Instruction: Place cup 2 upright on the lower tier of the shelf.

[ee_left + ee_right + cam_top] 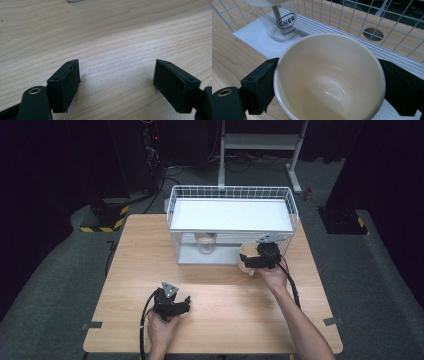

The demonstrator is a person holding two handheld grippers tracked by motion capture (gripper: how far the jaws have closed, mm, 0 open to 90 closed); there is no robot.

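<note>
My right gripper [257, 260] clamps the cream cup [329, 77] before the wire rack [232, 195], seemingly unshelved; my left gripper [116, 85] rests open, empty

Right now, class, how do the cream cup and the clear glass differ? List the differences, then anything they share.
The cream cup is opaque and plain; the clear glass is see-through with printed lettering.
The cup is clamped between the right gripper's jaws; nothing grips the glass.
The cup sits at the wire rack's front; the glass stands inside on its lower shelf.
Both are drinking vessels and look empty.
</note>
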